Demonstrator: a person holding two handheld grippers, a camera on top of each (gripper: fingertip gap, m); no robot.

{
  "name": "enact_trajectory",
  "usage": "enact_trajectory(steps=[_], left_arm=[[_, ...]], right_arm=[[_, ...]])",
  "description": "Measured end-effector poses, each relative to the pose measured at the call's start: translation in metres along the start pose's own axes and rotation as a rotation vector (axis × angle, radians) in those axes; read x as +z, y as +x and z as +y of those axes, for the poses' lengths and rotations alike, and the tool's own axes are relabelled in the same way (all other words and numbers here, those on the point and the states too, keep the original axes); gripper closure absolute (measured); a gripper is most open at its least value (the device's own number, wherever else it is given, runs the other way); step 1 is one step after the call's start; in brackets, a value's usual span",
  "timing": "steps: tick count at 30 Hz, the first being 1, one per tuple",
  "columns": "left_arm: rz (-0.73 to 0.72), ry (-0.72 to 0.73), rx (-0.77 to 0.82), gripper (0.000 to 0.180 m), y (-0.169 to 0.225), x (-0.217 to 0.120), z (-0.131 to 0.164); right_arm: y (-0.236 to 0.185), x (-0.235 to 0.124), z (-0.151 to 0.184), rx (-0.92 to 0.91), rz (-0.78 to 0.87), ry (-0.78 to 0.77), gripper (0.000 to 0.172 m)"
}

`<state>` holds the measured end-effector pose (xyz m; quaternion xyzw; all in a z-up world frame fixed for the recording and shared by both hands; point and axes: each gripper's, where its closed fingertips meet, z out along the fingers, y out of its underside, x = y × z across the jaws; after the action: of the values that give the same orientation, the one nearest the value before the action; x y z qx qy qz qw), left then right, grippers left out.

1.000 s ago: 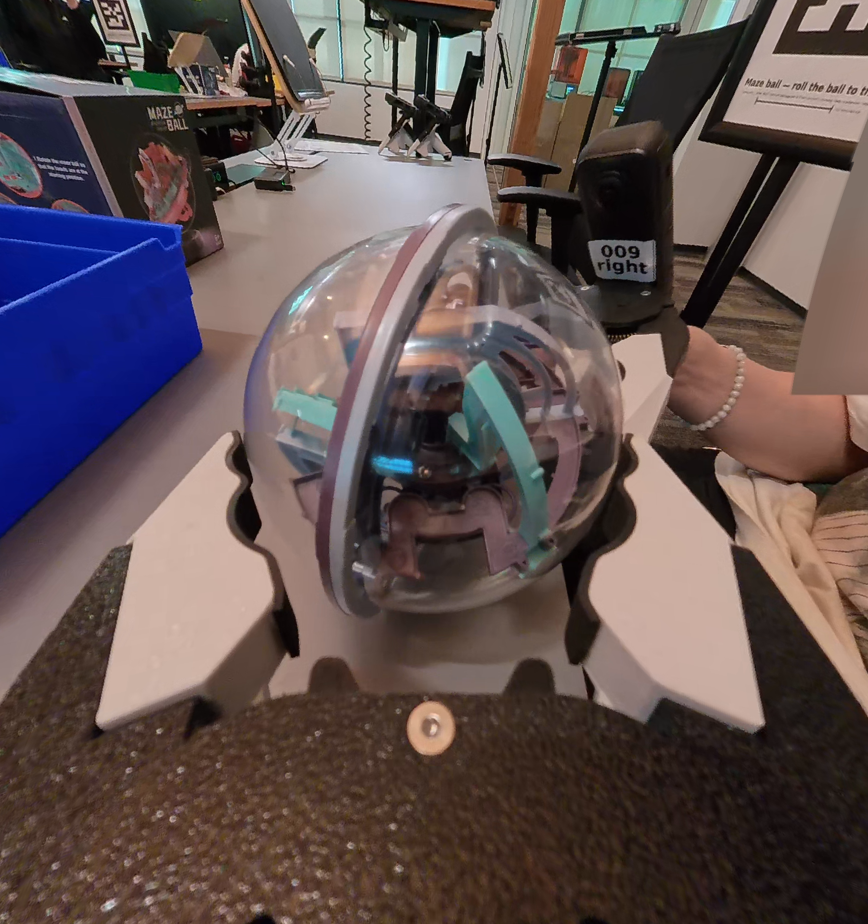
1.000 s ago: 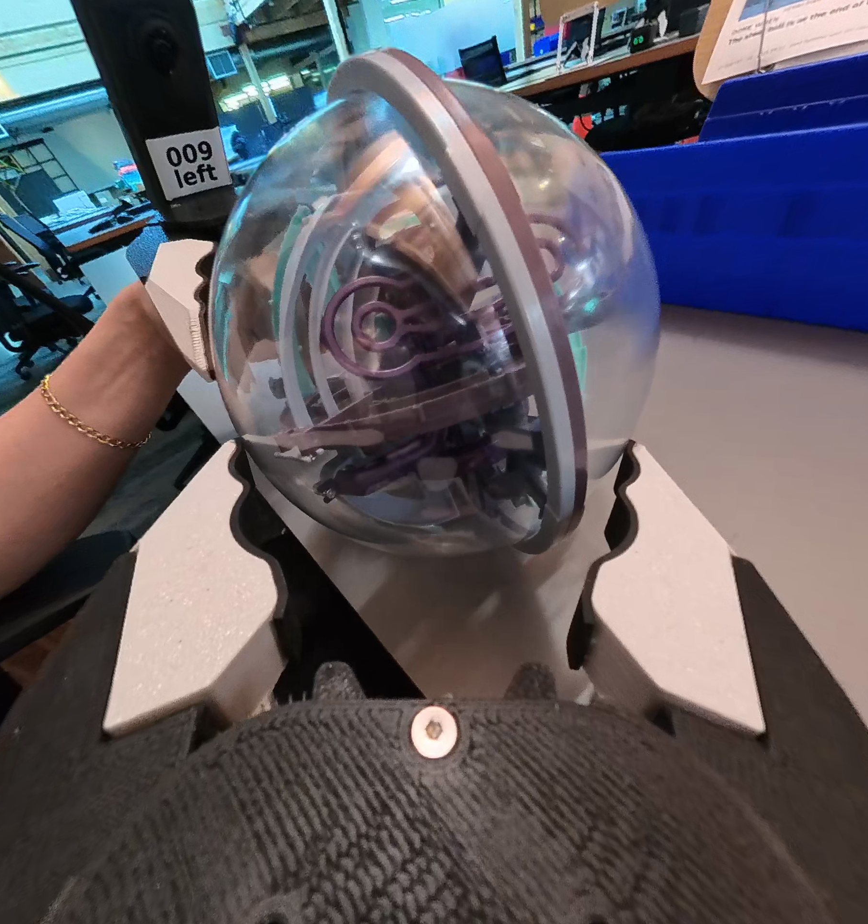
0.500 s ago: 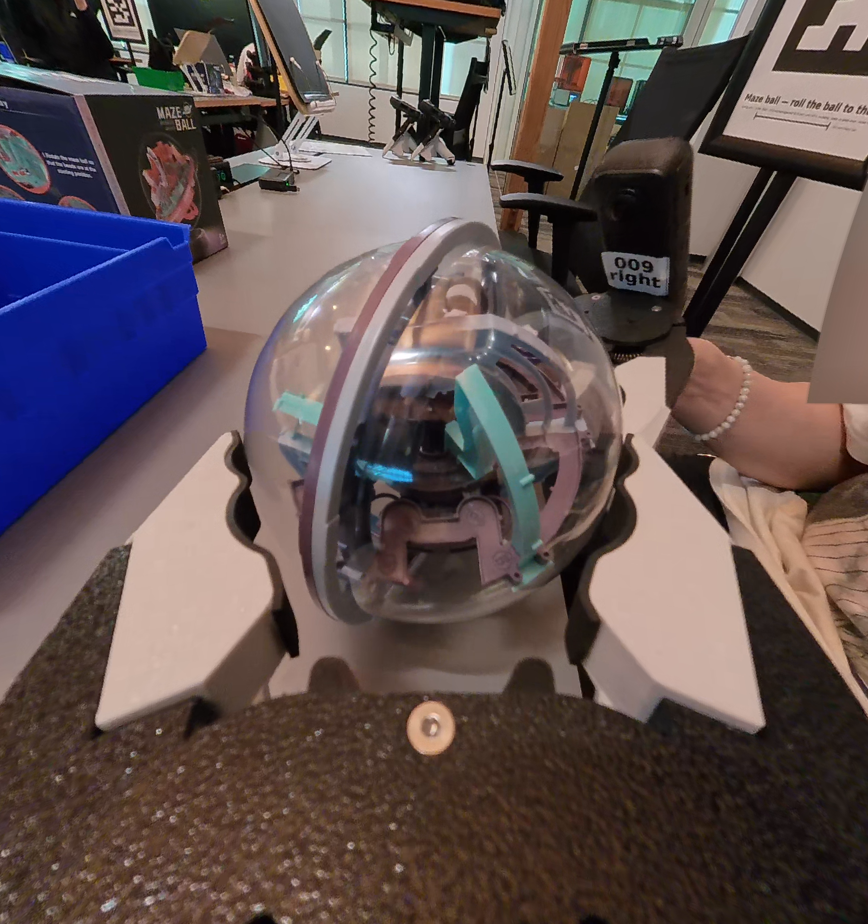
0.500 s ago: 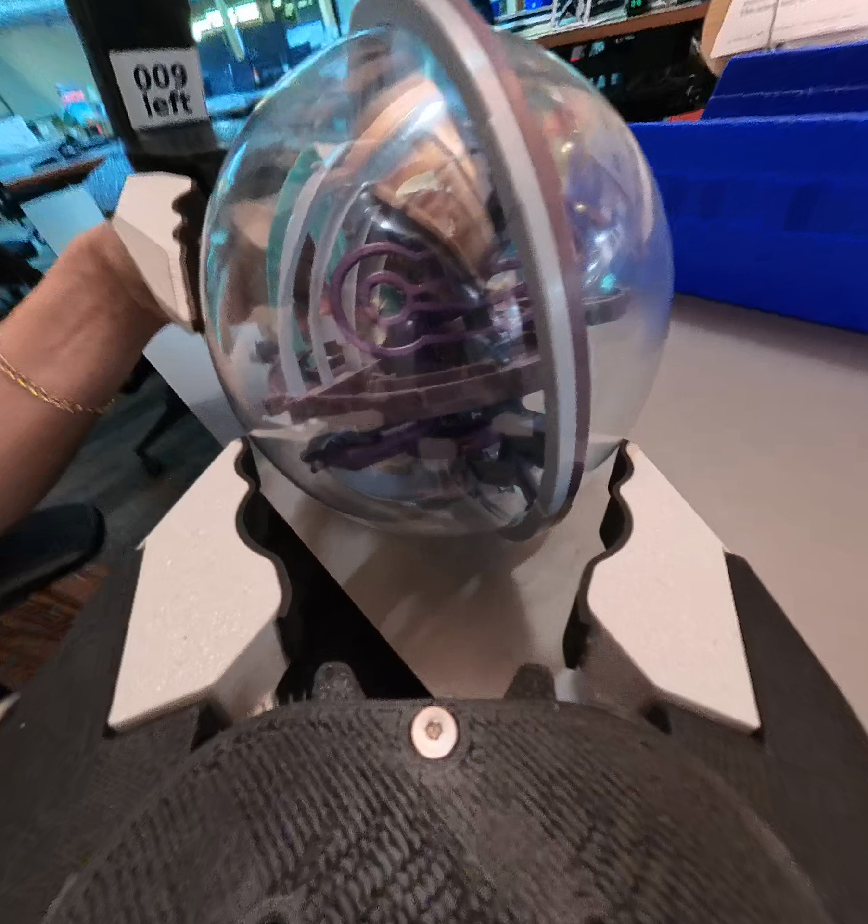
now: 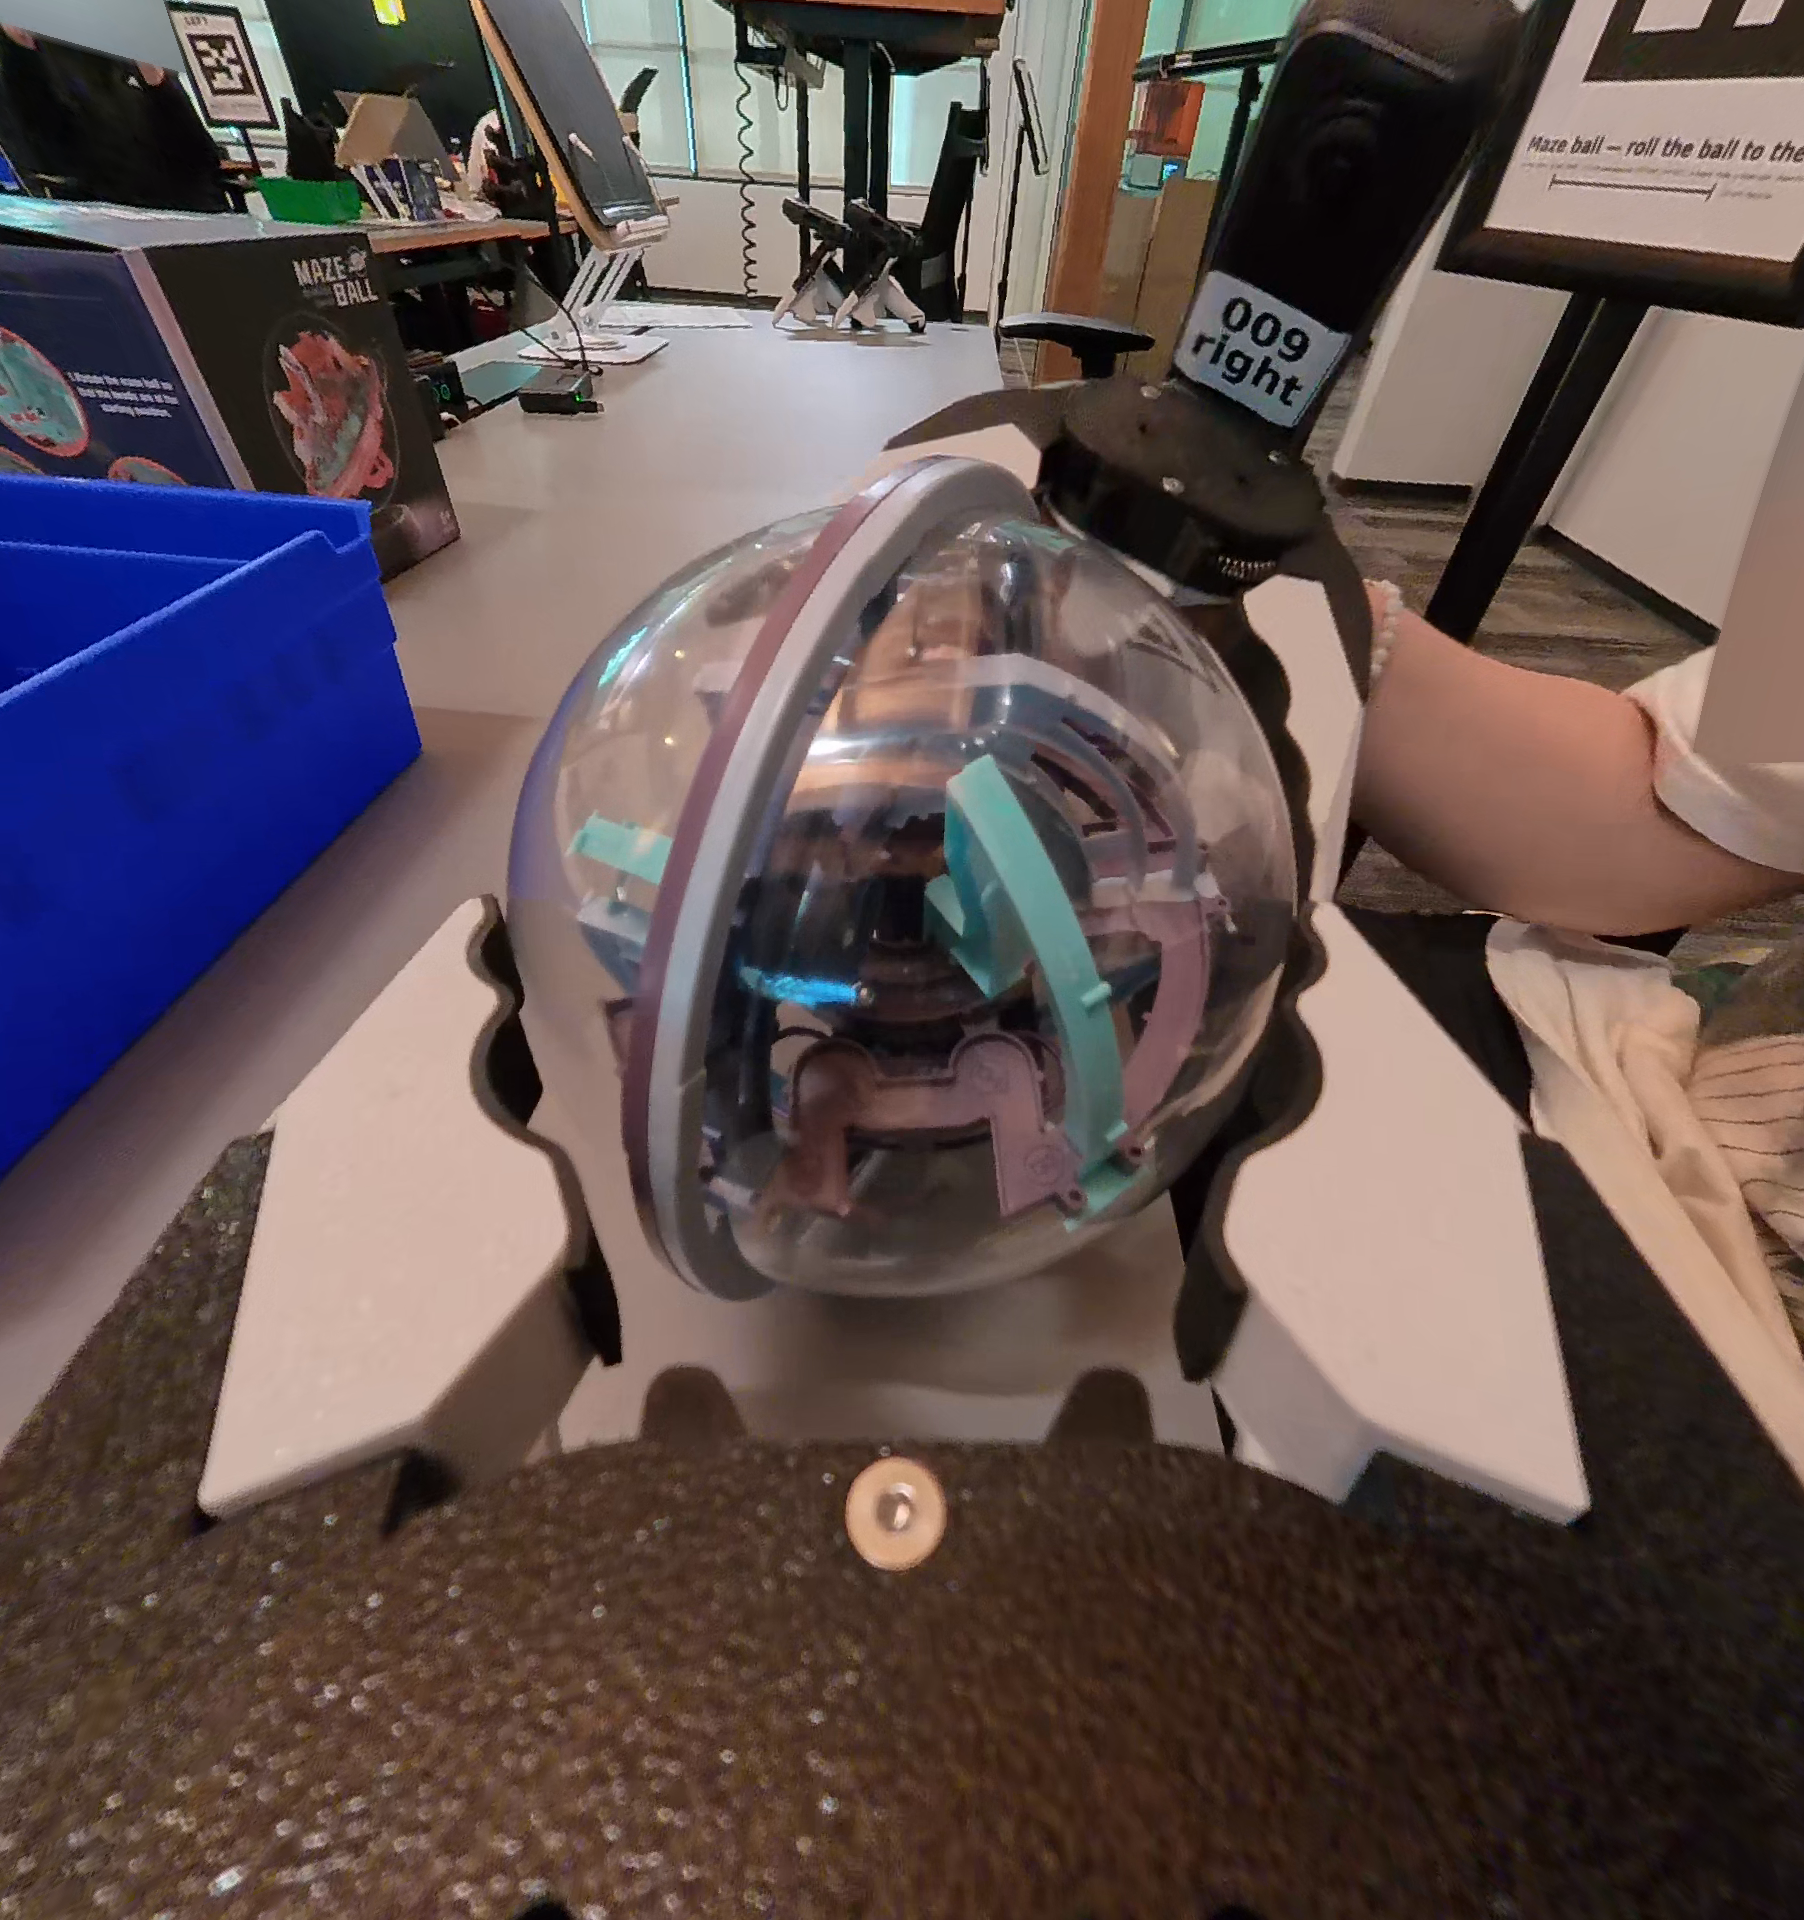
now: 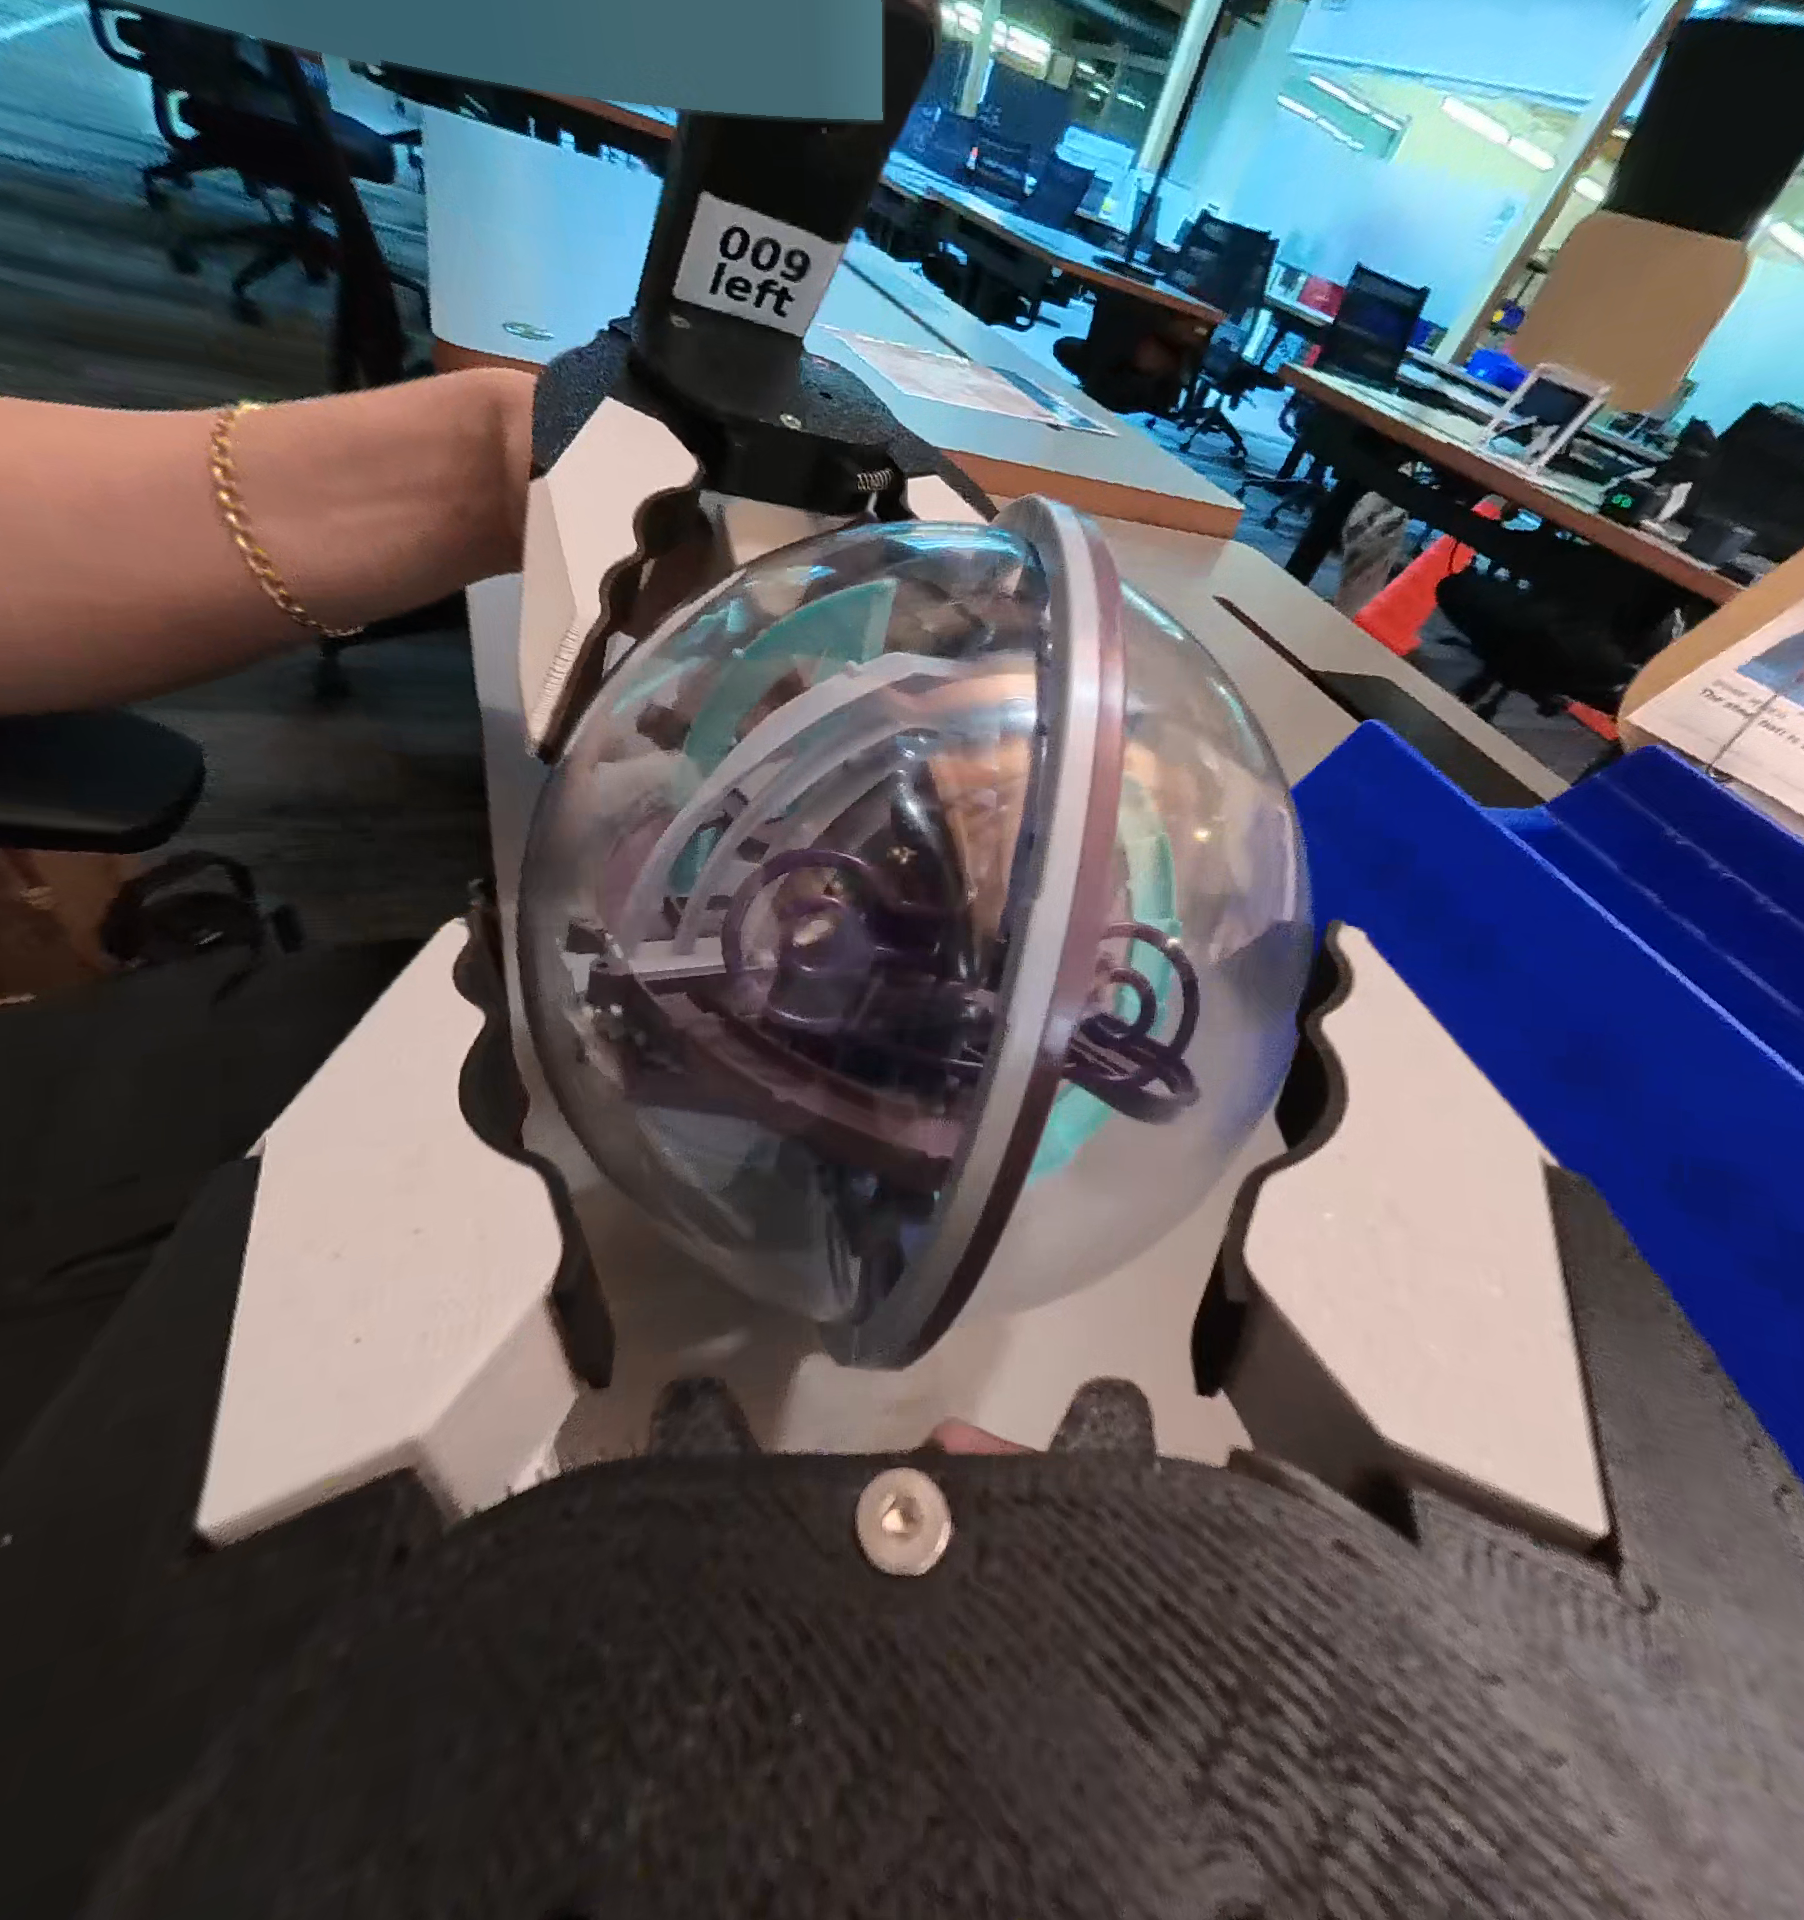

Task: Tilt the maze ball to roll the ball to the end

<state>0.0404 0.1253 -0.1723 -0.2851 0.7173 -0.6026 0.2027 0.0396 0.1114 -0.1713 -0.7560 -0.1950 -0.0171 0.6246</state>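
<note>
Plainly, we have the maze ball (image 5: pixel 903 894) pinched by both the left hand-held gripper (image 5: pixel 903 925) and the right hand-held gripper (image 6: pixel 903 935); uneven tilting could slip its smooth shell free onto the tabletop (image 5: pixel 669 436).

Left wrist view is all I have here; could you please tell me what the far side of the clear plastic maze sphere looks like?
Observer: The right wrist view shows dark purple spiral loops inside the clear plastic maze sphere.
Operator: Thank you. Is anything behind the bin?
Observer: A printed sheet on a brown board lies just beyond the blue plastic bin.
Operator: And the arm holding the left claw?
Observer: A gold chain bracelet circles the wrist behind the left claw.
</note>
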Motion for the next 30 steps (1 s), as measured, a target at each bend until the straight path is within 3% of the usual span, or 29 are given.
enact_trajectory(steps=[11,30], left_arm=[[0.011,0.020,-0.108,0.045,-0.007,-0.003,0.003],[-0.005,-0.033,-0.014,0.045,0.003,0.004,0.000]], right_arm=[[0.007,0.007,0.002,0.041,0.120,0.015,0.022],[0.001,-0.006,0.005,0.016,0.131,0.064,0.025]])
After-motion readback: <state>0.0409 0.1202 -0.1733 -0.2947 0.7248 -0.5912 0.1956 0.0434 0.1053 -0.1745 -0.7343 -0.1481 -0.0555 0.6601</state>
